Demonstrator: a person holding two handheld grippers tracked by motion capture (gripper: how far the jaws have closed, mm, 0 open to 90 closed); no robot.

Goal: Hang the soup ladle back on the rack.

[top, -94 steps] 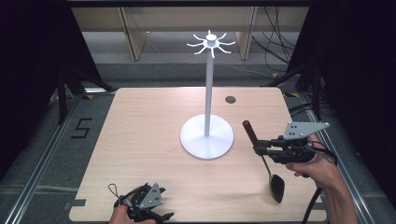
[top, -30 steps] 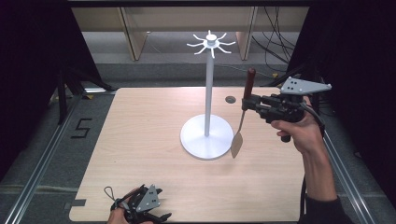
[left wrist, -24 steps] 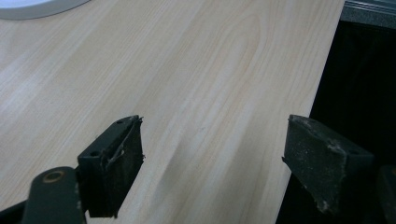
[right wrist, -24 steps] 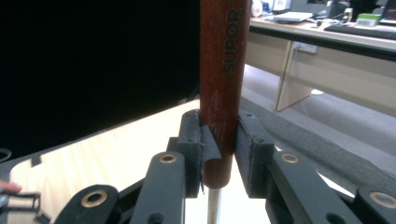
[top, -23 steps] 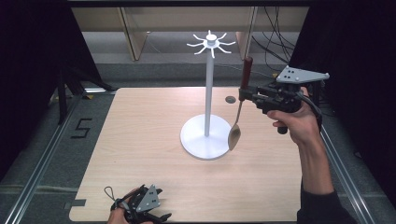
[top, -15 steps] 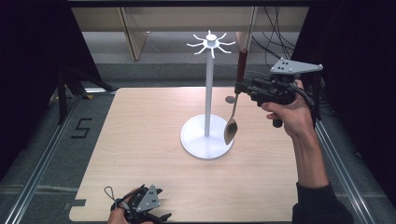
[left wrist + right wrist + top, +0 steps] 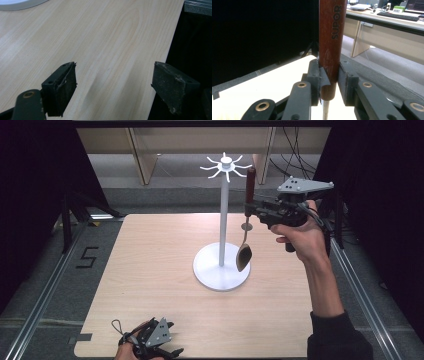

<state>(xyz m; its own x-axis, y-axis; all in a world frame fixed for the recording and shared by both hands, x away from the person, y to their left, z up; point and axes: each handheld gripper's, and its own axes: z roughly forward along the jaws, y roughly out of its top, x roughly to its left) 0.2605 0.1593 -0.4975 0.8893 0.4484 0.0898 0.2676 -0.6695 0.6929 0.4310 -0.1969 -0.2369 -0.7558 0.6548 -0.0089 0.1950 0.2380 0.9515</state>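
A white hanging stand [image 7: 221, 245] with a round base and a crown of short hooks [image 7: 226, 165] rises from the middle of the table. My right gripper [image 7: 249, 210] is shut on a ladle's red-brown handle [image 7: 250, 179] and holds it upright just right of the hooks, its dark bowl [image 7: 243, 257] dangling over the base's right side. In the right gripper view the handle [image 7: 331, 40], marked SUPOR, is clamped between the two jaws. My left gripper [image 7: 172, 352] rests at the table's front edge. In its own view the left gripper [image 7: 113, 87] stands open over bare wood.
The light wooden table [image 7: 150, 260] has a small dark disc [image 7: 246, 226] behind the stand. Metal rails [image 7: 45, 290] run along both sides, with a "5" marked on the floor [image 7: 86, 257] at the left. Wooden furniture legs [image 7: 140, 155] stand beyond the far edge.
My right gripper has lifted the ladle from low at the table's right side, turned it upright and carried it up and left toward the stand's hooks. The left gripper has stayed put.
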